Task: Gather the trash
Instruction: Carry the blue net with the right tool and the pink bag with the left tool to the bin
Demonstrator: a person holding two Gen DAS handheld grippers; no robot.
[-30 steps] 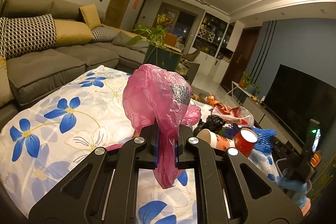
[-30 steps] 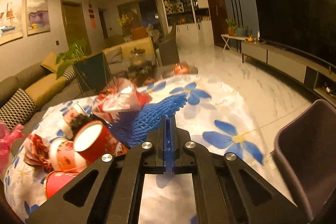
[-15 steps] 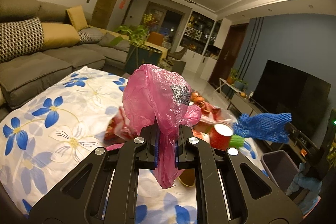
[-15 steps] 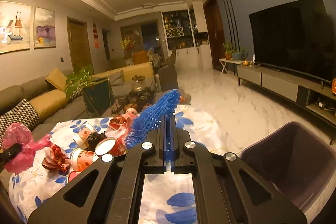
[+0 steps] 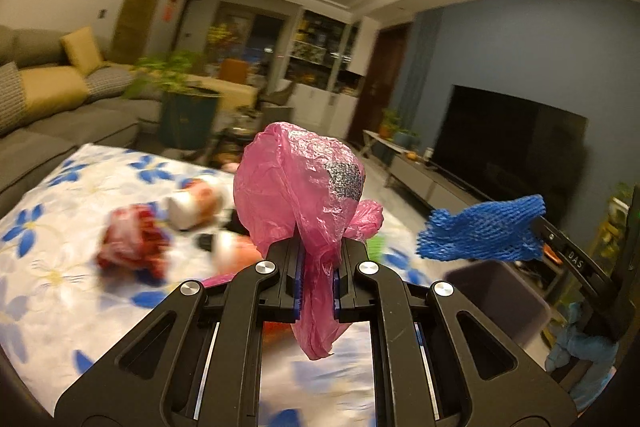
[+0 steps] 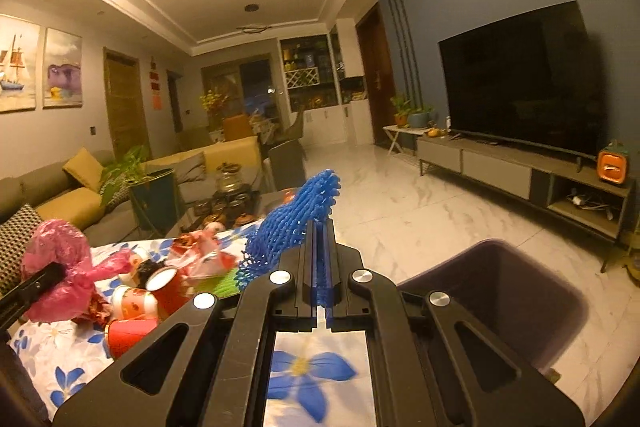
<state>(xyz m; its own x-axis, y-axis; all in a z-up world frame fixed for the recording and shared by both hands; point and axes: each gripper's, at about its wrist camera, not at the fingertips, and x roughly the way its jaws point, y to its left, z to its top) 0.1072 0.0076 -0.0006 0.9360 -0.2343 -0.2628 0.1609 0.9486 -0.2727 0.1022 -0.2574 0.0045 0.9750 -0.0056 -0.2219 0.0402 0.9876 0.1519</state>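
A crumpled pink plastic bag [image 5: 304,195] is clamped between the closed jaws of the left tool [image 5: 317,279], its bulk standing above the fingertips and a loose tail hanging below them. A blue foam net [image 6: 292,223] is pinched in the shut right tool [image 6: 320,267], most of it sticking out ahead and to the left of the jaws. The dark purple bin [image 6: 496,303] stands on the floor just beyond the table edge, below and to the right of the right tool. A miss could be expected if the net is released too early, since it is light and is not yet seen over the bin's opening; the same would hold for the pink bag, which is held over the table [image 5: 60,259], further from the bin. More trash, paper cups [image 6: 138,303] and wrappers, is left on the flowered cloth.
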